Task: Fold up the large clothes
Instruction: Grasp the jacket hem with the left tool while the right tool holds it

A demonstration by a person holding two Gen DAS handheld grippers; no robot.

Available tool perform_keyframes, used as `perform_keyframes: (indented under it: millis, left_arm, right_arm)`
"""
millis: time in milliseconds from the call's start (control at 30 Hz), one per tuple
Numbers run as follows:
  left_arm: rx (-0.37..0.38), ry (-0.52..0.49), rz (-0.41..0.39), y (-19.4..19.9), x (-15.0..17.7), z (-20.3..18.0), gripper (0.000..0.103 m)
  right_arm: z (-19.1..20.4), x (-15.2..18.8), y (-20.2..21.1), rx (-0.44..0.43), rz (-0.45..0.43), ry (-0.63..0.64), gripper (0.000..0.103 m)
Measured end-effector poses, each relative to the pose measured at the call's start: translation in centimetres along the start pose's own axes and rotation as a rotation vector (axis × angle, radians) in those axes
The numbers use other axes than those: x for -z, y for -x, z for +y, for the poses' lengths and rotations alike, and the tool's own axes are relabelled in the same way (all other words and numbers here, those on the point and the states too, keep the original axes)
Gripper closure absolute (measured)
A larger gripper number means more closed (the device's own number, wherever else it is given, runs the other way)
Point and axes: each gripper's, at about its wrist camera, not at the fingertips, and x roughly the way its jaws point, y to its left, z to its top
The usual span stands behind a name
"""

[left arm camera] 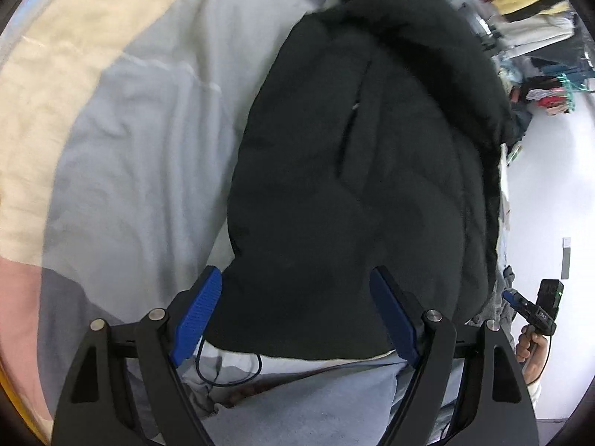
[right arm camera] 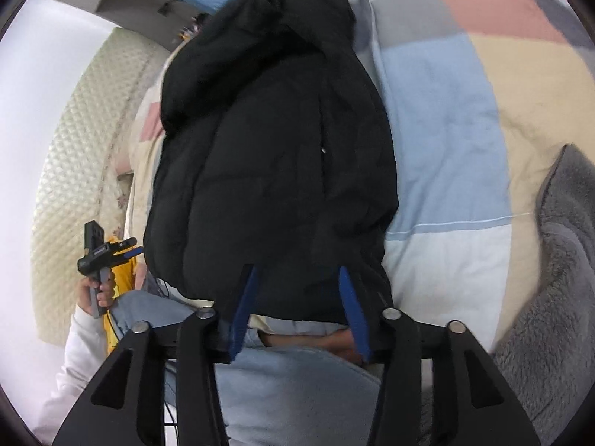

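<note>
two grippers of mine hang over a black puffer jacket [left arm camera: 357,171] lying folded on the patchwork bedspread [left arm camera: 122,137]. my left gripper [left arm camera: 297,316] has its jaws spread wide, empty; my right gripper [right arm camera: 297,308] has its jaws apart too, clamping nothing, above the near hem.

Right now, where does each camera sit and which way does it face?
Left wrist: sits on the left gripper, looks down along its open blue fingers at the black jacket on the quilt; shows the jeans and, far right, the right gripper in a hand.
Right wrist: sits on the right gripper, looks down at the jacket from its other side; shows the jeans, a white sleeve and the left gripper.
Shared: jacket, quilt, jeans, and each other's gripper.
</note>
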Motion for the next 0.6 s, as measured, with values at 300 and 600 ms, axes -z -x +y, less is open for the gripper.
perform_keyframes:
  millis: [300,600]
  left_arm:
    - [-0.003,0.058,0.094,-3.4,-2.3,1.2,0.016]
    - [0.078,0.074,0.142,-5.1,-3.0,1.7,0.011]
  right_arm:
    - [-4.0,-3.1,-5.9,-0.002,0.204,-0.061,0.025]
    - [-4.8,-4.8,-10.6,-0.083,0.371,-0.057,0.022]
